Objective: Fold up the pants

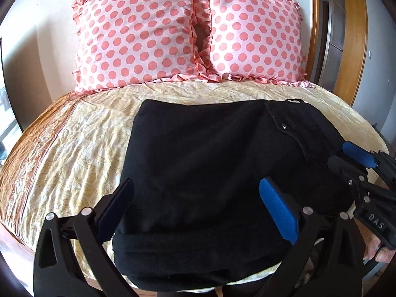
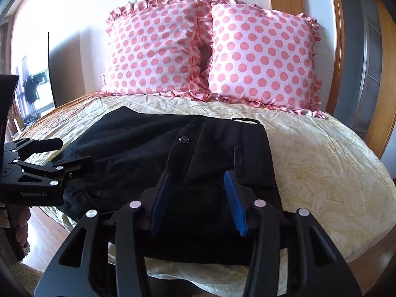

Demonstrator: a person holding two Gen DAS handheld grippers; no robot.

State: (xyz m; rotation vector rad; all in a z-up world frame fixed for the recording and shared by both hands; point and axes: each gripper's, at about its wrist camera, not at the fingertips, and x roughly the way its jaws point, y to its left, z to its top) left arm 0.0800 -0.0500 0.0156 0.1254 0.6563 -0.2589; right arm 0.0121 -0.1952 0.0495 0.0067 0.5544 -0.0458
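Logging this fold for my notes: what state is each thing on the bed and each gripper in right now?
Black pants: folded into a compact stack, lying flat on the bed.
Two pink polka-dot pillows: propped upright against the wall.
Yellow patterned bedspread: spread out, wrinkled.
Left gripper: open over the pants.
Right gripper: open, gripping nothing.

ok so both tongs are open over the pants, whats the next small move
Probably lift both tongs clear: the black pants already lie in a compact folded stack on the bedsheet, and the left tongs and right tongs hold nothing.
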